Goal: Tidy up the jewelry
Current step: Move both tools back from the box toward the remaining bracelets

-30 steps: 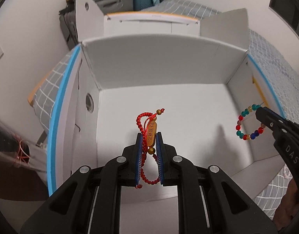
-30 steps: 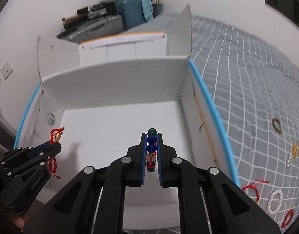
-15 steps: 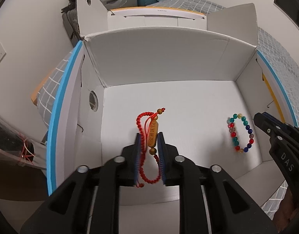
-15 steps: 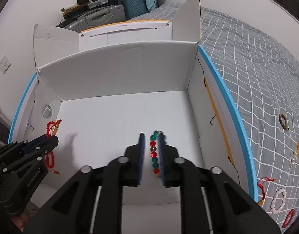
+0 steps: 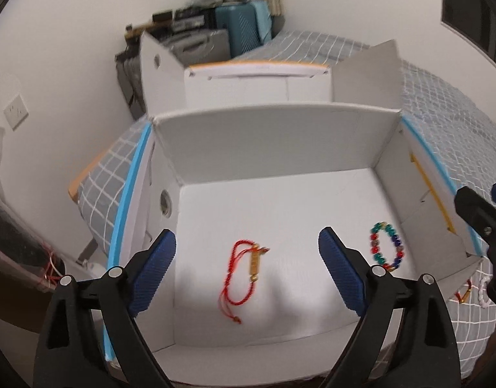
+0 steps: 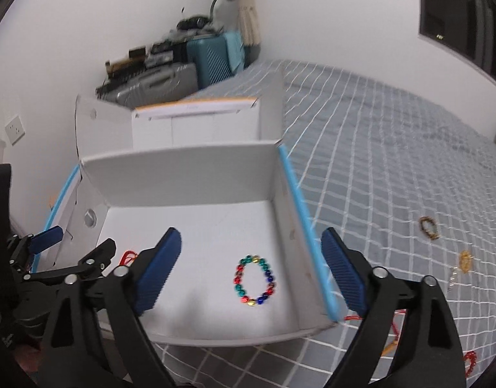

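Here both grippers hang with jaws spread wide and nothing between them. Under the left gripper (image 5: pixel 246 273), the red cord bracelet (image 5: pixel 244 273) lies flat on the box (image 5: pixel 274 139) floor, roughly midway between the two pads and clear of both. The bead bracelet (image 6: pixel 255 280) lies likewise between the right gripper's (image 6: pixel 253 273) pads — nearer the box's right wall, with bare white floor ahead of it up to the far wall. The right gripper's outer pad sits past the blue-edged right rim, over the bedspread (image 6: pixel 393 168). Beyond that rim, to the right of the jaws, more bracelets (image 6: pixel 428 228) lie scattered on the bedspread, well apart from one another.
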### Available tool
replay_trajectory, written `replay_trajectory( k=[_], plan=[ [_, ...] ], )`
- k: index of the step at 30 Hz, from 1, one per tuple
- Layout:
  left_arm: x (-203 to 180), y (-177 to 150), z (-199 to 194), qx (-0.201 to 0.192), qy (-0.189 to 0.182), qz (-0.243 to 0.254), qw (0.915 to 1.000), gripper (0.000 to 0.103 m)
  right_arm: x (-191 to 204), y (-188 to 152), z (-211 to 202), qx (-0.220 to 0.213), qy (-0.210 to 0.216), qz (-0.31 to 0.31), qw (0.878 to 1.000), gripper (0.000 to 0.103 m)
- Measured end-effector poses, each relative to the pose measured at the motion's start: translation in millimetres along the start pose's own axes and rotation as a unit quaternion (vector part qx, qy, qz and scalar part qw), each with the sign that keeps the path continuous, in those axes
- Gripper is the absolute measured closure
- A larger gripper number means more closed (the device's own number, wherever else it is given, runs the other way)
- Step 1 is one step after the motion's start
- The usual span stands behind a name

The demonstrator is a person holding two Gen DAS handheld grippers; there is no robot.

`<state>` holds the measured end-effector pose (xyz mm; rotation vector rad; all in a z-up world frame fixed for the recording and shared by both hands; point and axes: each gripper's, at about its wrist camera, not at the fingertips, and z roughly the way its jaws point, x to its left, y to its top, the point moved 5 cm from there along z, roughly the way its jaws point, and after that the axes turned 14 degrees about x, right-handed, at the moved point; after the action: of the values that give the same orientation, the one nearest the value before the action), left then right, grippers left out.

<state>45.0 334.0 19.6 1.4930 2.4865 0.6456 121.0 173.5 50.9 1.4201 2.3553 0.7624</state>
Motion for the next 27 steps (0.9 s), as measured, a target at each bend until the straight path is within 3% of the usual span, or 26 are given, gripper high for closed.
replay_trajectory(
  k=[6, 13, 27],
  plan=[
    [-45, 0, -32, -0.05, -0.018, 0.032, 0.9981, 0.006, -41, -9, -38, -0.041, -0.031, 0.017, 0.999, 0.01],
    [-113, -11, -59, -0.075, -0.055, 0.077, 0.9926, 0.006, -111, -34, -76, -0.065, -0.07, 0.053, 0.994, 0.009],
    [-286, -61, -73, -0.072, -0.141, 0.195, 0.968, 0.006, -264, -113, -125, -0.067, -0.155, 0.153, 0.974, 0.008]
  ],
)
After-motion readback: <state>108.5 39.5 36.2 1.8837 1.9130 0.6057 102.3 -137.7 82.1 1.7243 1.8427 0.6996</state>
